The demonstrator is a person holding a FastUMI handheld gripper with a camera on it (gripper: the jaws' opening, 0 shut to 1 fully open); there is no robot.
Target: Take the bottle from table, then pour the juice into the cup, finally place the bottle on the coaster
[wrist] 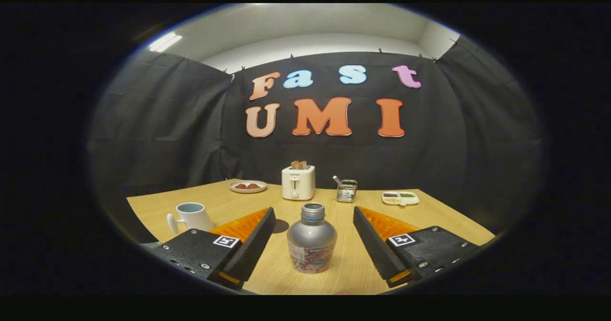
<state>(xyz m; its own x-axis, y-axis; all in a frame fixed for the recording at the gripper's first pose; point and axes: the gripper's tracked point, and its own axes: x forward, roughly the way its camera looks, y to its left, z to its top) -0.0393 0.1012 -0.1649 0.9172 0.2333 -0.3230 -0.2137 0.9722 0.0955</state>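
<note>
A small silver bottle [311,238] with a printed label and an uncapped threaded neck stands upright on the wooden table [429,216]. It sits between my two fingers, with a gap on each side. My gripper [314,213] is open and touches nothing. A white cup [190,216] with a handle stands to the left, just beyond my left finger [253,237]. A dark round coaster [280,225] lies on the table behind the left fingertip, partly hidden by it.
Along the back of the table stand a plate with red food [247,186], a white toaster [298,181] with bread in it, a small wire holder [346,190] and a white divided tray [400,197]. Black cloth walls close in the booth.
</note>
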